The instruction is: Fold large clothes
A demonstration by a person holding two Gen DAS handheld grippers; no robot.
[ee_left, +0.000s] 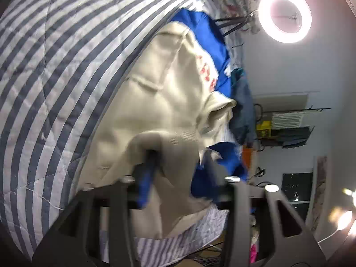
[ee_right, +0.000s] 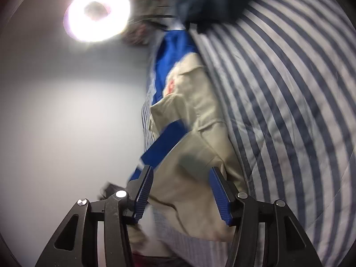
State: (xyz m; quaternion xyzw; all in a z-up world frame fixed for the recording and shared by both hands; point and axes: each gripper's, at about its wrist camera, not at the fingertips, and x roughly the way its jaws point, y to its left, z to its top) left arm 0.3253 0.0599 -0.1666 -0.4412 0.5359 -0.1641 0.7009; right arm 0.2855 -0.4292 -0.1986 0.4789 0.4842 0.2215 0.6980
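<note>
From the left wrist we see the beige-and-blue jacket lying on the striped quilt. A fold of its beige cloth drapes over one blue pad of the left tongs, but it's blurry, so we can't tell if they're clenched or let go. A ring light glows on the far side.

From the right wrist, the right tongs are released – both blue pads stand apart, with the jacket's beige hem between them and no squeeze on it. The same quilt runs alongside, with the ring light – just 1 of them – glaring above.
</note>
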